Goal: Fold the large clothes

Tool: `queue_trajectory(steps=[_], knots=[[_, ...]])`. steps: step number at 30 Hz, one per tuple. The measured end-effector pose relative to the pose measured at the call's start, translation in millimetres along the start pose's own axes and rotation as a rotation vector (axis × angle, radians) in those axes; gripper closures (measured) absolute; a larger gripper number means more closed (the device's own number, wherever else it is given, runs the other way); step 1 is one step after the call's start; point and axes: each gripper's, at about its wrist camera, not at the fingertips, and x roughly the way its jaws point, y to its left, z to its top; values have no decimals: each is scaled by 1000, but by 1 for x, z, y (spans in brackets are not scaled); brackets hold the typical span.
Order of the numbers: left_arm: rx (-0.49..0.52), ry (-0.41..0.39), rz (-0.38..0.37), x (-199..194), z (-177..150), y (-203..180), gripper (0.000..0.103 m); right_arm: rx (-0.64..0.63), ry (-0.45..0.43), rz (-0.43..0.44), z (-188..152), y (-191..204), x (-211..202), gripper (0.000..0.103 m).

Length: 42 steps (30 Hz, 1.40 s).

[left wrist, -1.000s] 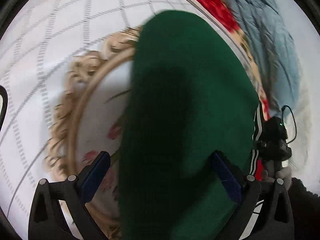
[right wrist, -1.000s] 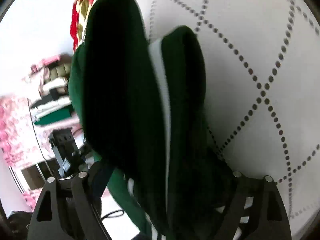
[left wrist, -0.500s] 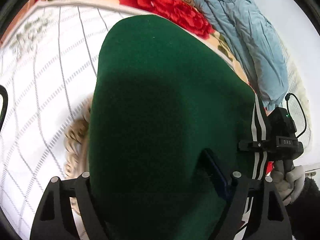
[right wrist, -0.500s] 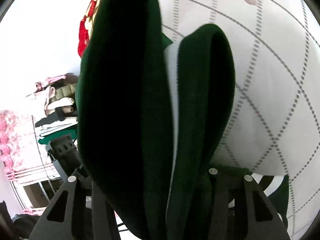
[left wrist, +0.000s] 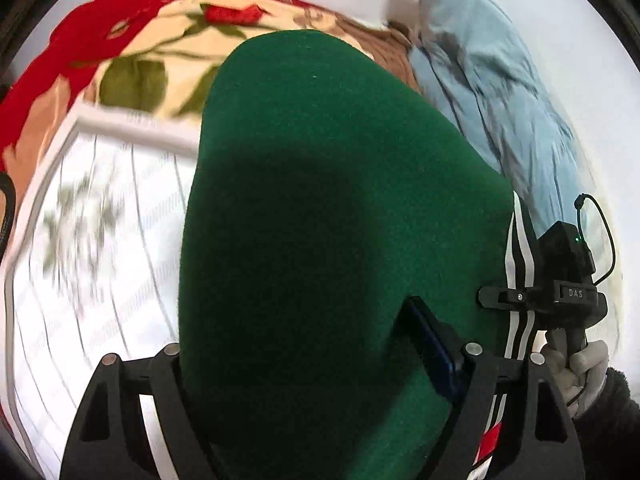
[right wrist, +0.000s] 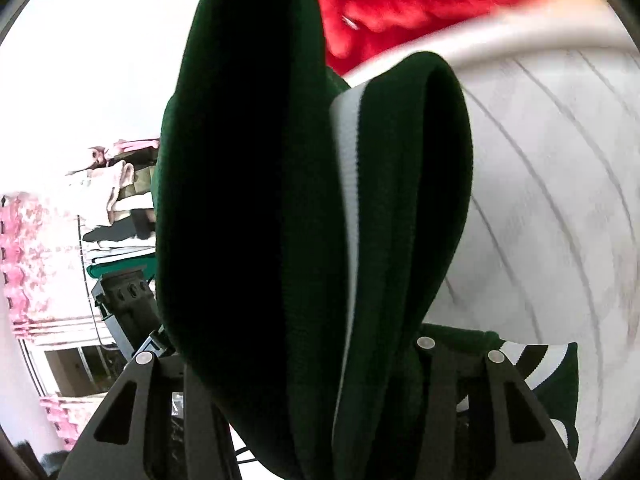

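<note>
A dark green garment (left wrist: pixel 320 220) with white stripes fills the middle of both views. In the left wrist view it bulges up between my left gripper's (left wrist: pixel 320 364) jaws, which are shut on it; a blue pad (left wrist: pixel 434 350) presses its right side. In the right wrist view the same green garment (right wrist: pixel 248 200) hangs in thick folds with a white stripe (right wrist: pixel 346 184) down the middle, and my right gripper (right wrist: pixel 304 360) is shut on it. The right gripper also shows in the left wrist view (left wrist: pixel 560 292), held by a gloved hand beside the striped cuff.
A white quilted bedspread (left wrist: pixel 100 260) with grey lines lies under the garment. A red and cream floral blanket (left wrist: pixel 152 40) lies at the far edge, a light blue padded garment (left wrist: pixel 492 92) at the far right. Stacked clothes on a shelf (right wrist: pixel 116 216) stand at the left.
Both grippers have lifted and tilted with the garment; the views swung from the bedspread up toward the floral blanket and wall. The left jaws closed in on the green fabric.
</note>
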Motion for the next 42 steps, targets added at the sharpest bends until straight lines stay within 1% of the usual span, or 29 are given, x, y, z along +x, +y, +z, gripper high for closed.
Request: queue_trajectory(steps=[2, 4, 5, 6, 8, 9, 11, 12, 14, 16, 18, 19, 20, 21, 23, 24, 25, 26, 27, 28, 29, 30, 33, 34, 35, 36, 38, 39, 42], knots=[[-9, -9, 8, 18, 40, 11, 22, -23, 12, -11, 48, 4, 3, 50], [-18, -10, 16, 34, 67, 23, 22, -38, 23, -29, 97, 12, 14, 50], [-26, -9, 20, 45, 82, 30, 22, -49, 32, -39, 113, 14, 21, 50], [-36, -7, 22, 58, 97, 38, 21, -49, 40, -47, 139, 18, 34, 50], [-58, 9, 25, 82, 118, 51, 22, -51, 55, -73, 186, 18, 49, 50], [-70, 18, 25, 91, 125, 59, 22, -48, 58, -84, 194, 29, 73, 50], [-99, 52, 27, 117, 141, 78, 22, -38, 72, -119, 226, 19, 94, 50], [-109, 72, 34, 134, 145, 87, 22, -32, 78, -139, 235, 12, 102, 50], [-92, 96, 55, 148, 151, 91, 21, -21, 85, -177, 251, 1, 113, 50], [-63, 111, 45, 155, 152, 92, 16, -17, 86, -185, 260, -8, 117, 48], [-32, 123, 49, 157, 154, 90, 14, -32, 90, -208, 254, -17, 115, 42], [-23, 129, 58, 156, 156, 88, 14, -61, 84, -262, 249, -19, 114, 29], [-20, 130, 67, 155, 156, 85, 14, -88, 70, -320, 245, -33, 108, 19], [-22, 127, 83, 152, 156, 83, 15, -116, 49, -384, 244, -28, 102, 16], [-20, 96, 156, 141, 153, 76, 15, -173, -4, -510, 233, -10, 92, 8], [-10, 71, 211, 134, 150, 71, 14, -198, -28, -578, 225, 4, 91, 7], [5, 49, 269, 126, 145, 67, 13, -238, -61, -673, 216, 15, 86, 7], [21, 32, 317, 117, 137, 66, 12, -271, -95, -739, 210, 24, 81, 7], [36, 12, 372, 110, 129, 59, 6, -289, -113, -775, 202, 42, 85, 7], [51, -6, 423, 102, 120, 52, 4, -322, -141, -835, 186, 49, 84, 6], [57, -26, 459, 95, 112, 45, 4, -345, -159, -877, 171, 55, 83, 0], [58, -50, 493, 85, 101, 38, 4, -355, -173, -898, 159, 79, 92, 0], [48, -99, 546, 58, 75, 22, 2, -351, -217, -948, 111, 80, 74, 0], [44, -111, 558, 54, 74, 17, 2, -360, -232, -968, 92, 74, 69, 0], [38, -123, 566, 47, 69, 10, 2, -365, -257, -991, 78, 81, 63, 0], [34, -137, 571, 34, 61, 4, 2, -364, -268, -997, 69, 90, 67, 0], [33, -154, 572, 18, 55, -9, 2, -349, -305, -1002, 41, 116, 52, 0], [32, -157, 572, 8, 50, -16, 2, -344, -319, -1009, 35, 124, 48, 0], [28, -169, 554, -28, 37, -33, 2, -338, -375, -1023, -3, 155, 17, 0]])
